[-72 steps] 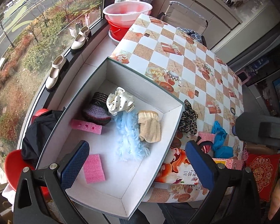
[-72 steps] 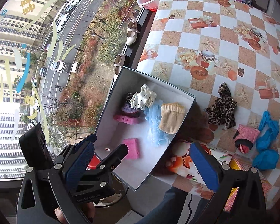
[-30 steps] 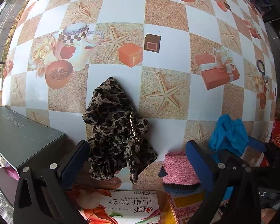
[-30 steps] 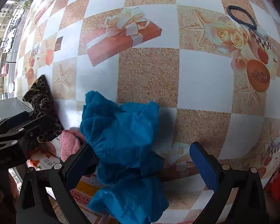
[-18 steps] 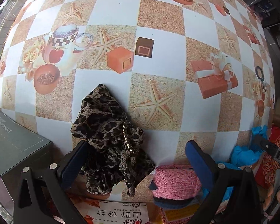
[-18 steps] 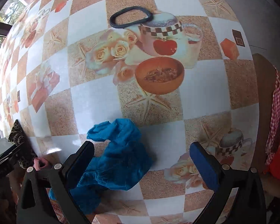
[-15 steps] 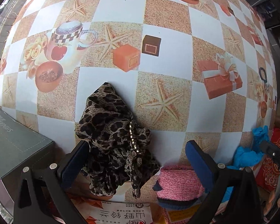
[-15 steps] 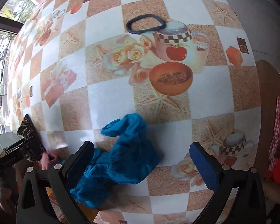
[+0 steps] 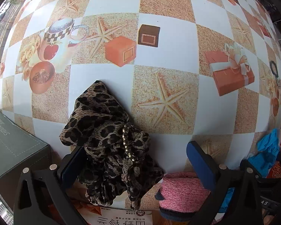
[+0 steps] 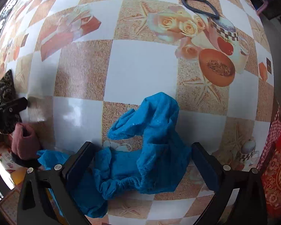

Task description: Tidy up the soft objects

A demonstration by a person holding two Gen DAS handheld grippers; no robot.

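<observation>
A leopard-print cloth lies bunched on the patterned tablecloth, partly between the fingers of my open left gripper. A pink knit item with a dark cuff lies just right of it, near the right finger. In the right wrist view a blue plastic cover lies crumpled between the fingers of my open right gripper, close to the table. The pink item and the leopard cloth show at that view's left edge. Neither gripper holds anything.
The dark grey box's outer wall stands at the left. A black hair tie lies at the far side of the table. A printed packet lies at the near edge. A red cushion is off the table's right side.
Both grippers left the box and came down low over the table. The left closed in on the leopard cloth; the right swung back and dropped over the blue cover. Both stayed open.
</observation>
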